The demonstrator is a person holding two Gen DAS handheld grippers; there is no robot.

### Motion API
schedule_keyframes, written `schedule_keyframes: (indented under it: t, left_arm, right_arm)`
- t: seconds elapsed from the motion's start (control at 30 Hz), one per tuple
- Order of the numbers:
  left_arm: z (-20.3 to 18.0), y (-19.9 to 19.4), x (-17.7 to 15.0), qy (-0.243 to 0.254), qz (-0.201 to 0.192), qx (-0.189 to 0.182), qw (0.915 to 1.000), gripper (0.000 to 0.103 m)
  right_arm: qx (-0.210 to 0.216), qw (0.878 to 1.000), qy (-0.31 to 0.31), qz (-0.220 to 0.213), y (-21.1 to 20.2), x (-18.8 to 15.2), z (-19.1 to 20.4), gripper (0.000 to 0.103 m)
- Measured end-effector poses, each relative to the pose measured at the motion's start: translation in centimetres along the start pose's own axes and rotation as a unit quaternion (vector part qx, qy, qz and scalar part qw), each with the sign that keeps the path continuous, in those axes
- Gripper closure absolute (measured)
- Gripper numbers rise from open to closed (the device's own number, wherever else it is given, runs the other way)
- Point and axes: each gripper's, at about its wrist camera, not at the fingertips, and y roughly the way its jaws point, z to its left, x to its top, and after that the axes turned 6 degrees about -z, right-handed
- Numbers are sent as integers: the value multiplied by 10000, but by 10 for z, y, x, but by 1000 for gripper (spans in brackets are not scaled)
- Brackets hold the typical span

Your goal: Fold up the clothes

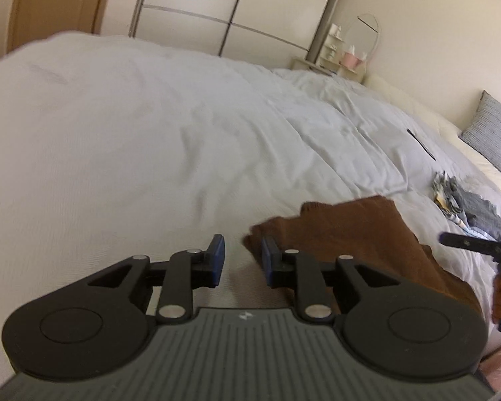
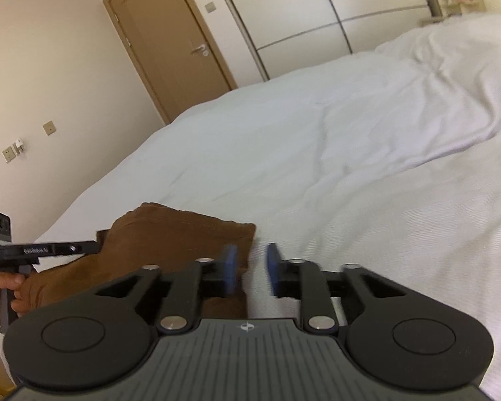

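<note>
Hovering left gripper (image 1: pixel 240 260) and right gripper (image 2: pixel 250 269), jaws apart, brown garment (image 1: pixel 350 234) partly hidden.

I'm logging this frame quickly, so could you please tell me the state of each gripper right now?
Left gripper: jaws open, holding nothing, at the edge of the brown garment.
Right gripper: jaws open, holding nothing, beside that garment.

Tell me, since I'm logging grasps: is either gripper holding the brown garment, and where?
Nothing is held. The left gripper and right gripper are both open, empty, beside the brown garment's edges on the bed.
</note>
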Motion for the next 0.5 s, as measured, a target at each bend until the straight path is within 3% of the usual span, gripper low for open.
schedule_keyframes:
  t: [0.13, 0.23, 0.3, 0.4, 0.47, 0.5]
  left_arm:
    - [-32, -45, -4, 821, -360, 188, 9958, 83]
    - [-77, -77, -17, 1807, -609, 23, 9816, 83]
    - [-110, -91, -35, 2507, -711, -265, 9651, 83]
    - [-142, -86, -63, 3345, -496, -531, 9396, 80]
    - [-144, -66, -74, 3481, -220, -414, 9363, 80]
    - [-138, -54, -76, 3356, -23, -344, 9414, 79]
  right_arm:
    - [-15, 9993, -367, -56, -34, -10, 14, 65]
    - [89, 9971, -753, -87, -59, -25, 38, 65]
    - [205, 9948, -998, -83, -72, -37, 57, 65]
    - [422, 9898, -1356, -62, -80, -53, 91, 65]
    - [598, 9862, -1545, -13, -78, -60, 110, 65]
    - [679, 9846, -1614, 14, -76, -63, 117, 65]
